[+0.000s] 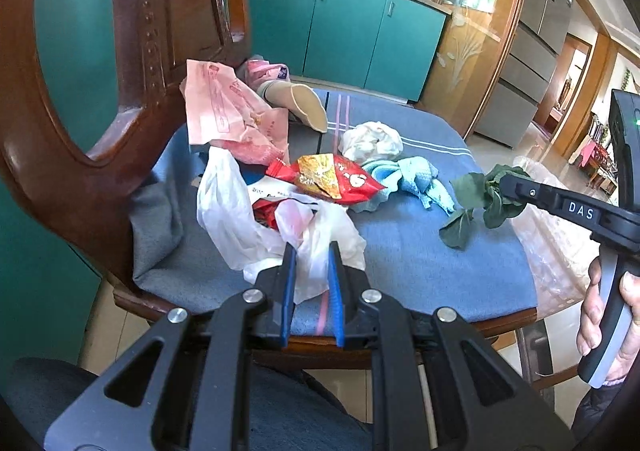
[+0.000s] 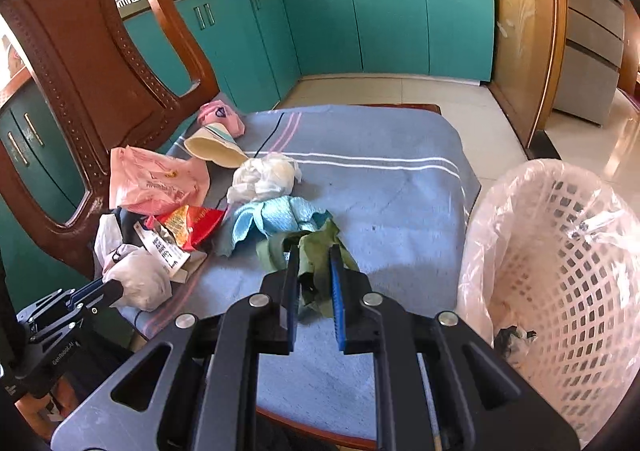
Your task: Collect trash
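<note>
While both tools grip | right tool [image 2: 314, 251] clenched on limp green leaves [image 2: 316, 247] beside lined basket [image 2: 560, 251] | left tool [image 1: 312, 251] pinching white plastic bag [image 1: 240, 219] on chair | light, flimsy; hold bunched folds

I count two grippers, the left gripper [image 1: 313, 251] and the right gripper [image 2: 315, 253], and one white basket [image 2: 560, 251] lined with a clear bag. On my one blue cloth [image 2: 380, 179] I see one red snack wrapper [image 1: 336, 179], one pink bag [image 1: 224, 107], one paper cup [image 2: 216, 147], one crumpled tissue [image 2: 264, 175], one turquoise rag [image 2: 276, 219], one white plastic bag [image 1: 232, 211] and one bunch of green leaves [image 1: 476, 195]. One wooden chair [image 1: 120, 111] carries it all.
</note>
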A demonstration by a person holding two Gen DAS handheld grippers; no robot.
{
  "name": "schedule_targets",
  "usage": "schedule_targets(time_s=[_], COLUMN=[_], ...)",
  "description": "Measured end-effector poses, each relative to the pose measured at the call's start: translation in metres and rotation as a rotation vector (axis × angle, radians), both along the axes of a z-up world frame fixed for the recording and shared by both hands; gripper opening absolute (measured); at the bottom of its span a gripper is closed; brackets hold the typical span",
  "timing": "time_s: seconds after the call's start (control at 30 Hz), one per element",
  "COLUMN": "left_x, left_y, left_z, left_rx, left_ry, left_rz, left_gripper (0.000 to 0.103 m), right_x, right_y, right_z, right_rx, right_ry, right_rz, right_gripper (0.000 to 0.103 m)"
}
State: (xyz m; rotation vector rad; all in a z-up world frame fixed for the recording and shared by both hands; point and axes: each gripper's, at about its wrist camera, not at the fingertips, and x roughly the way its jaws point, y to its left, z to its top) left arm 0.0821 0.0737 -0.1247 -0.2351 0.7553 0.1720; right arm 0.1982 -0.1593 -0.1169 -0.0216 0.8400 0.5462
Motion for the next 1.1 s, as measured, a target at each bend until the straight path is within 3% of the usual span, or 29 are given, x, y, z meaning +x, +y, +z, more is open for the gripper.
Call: schedule_targets(time_s=[0.3,0.33,0.4,0.47,0.67,0.9,1.1], left_x=[-0.001,-0.001,-0.001,0.000,0.003,0.003,0.004], left_y=[0.002,0.002,0.003,0.004,0.006,0.009,0.010], left_z=[-0.002,-0.003,-0.004,-0.006,-0.011,-0.013,-0.014], left_rx=[-0.009,-0.012,-0.015,-0.019,-0.025,-0.033,-0.032], left_ry=[0.003,0.004,0.007,0.012,0.020,0.023,0.026], left_rz=[0.001,0.001,0.000,-0.002,-0.003,0.001,0.001], left_gripper=[0.017,0.017,0.017,0.017,0.017,0.018,0.018], right_x=[-0.002,-0.003,-0.004,-0.004,-0.003,-0.001,-0.004], right_y=[0.003,0.002,0.001,0.001,0.018,0.041,0.050], right_z=[-0.006,-0.007,-0.009,-0.014,-0.029,-0.045,-0.043], right_rx=[-0.037,-0.043,-0.053,-0.058,-0.100,-0.122,-0.134], right_ry=[0.022,0.025,0.034,0.044,0.062,0.099,0.082], right_rz=[0.010,0.008,-0.003,-0.007,0.030,0.082,0.103], right_gripper=[0.017,0.019,0.041,0.052,0.063,0.065,0.078])
